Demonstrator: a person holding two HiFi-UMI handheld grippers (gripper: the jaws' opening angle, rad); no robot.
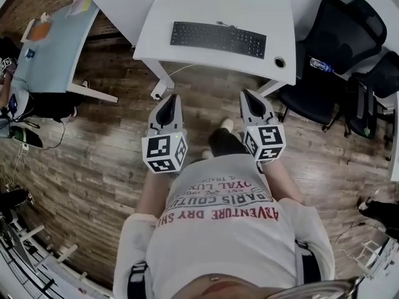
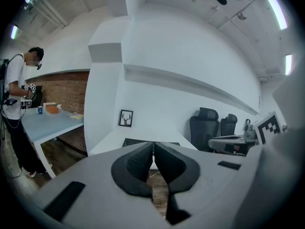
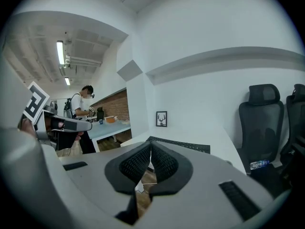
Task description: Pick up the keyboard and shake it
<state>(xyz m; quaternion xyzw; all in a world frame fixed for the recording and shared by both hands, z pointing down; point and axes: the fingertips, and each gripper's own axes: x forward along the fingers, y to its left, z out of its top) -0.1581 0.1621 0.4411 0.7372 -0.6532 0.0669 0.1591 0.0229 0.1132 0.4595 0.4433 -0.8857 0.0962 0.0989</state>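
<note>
A black keyboard (image 1: 218,38) lies flat on the white desk (image 1: 187,5), close to its front edge. In the left gripper view the keyboard (image 2: 132,141) shows just past my jaws; in the right gripper view the keyboard (image 3: 183,144) stretches beyond them. My left gripper (image 1: 169,98) and right gripper (image 1: 247,95) both hover over the wooden floor short of the desk, pointing toward it, apart from the keyboard. Each has its jaws shut with nothing between them. The left gripper (image 2: 153,145) and right gripper (image 3: 150,146) show their pads pressed together.
Black office chairs (image 1: 333,48) stand right of the desk, one holding a water bottle (image 1: 321,64). A small framed picture (image 2: 126,118) sits at the desk's back. A light blue table (image 1: 53,42) stands at the left, where a person (image 2: 19,109) works. A desk leg (image 1: 163,83) is ahead of me.
</note>
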